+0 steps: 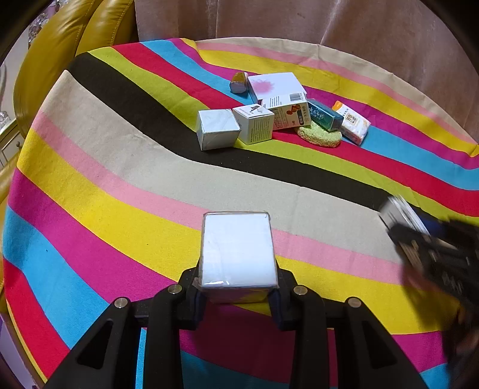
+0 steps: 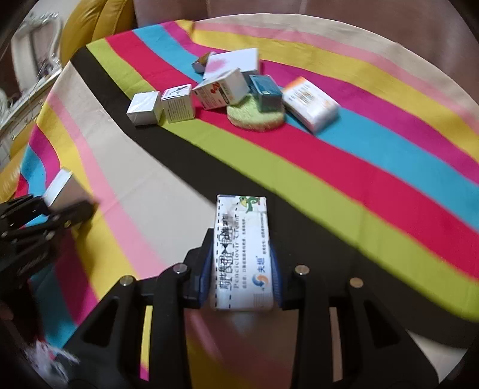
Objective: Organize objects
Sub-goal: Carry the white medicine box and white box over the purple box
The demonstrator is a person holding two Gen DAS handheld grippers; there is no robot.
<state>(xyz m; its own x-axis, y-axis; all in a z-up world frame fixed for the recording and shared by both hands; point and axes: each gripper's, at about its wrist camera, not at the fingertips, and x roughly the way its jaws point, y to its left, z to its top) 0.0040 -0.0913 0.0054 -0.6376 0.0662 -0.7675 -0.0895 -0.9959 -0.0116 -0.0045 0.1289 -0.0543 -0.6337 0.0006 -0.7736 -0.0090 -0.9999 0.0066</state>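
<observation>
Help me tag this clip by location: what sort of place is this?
Probably a home living or dining room: a round table under a striped tablecloth, a yellow leather armchair beside it, and a pinkish curtain behind. Small household boxes lie clustered on the cloth.
</observation>
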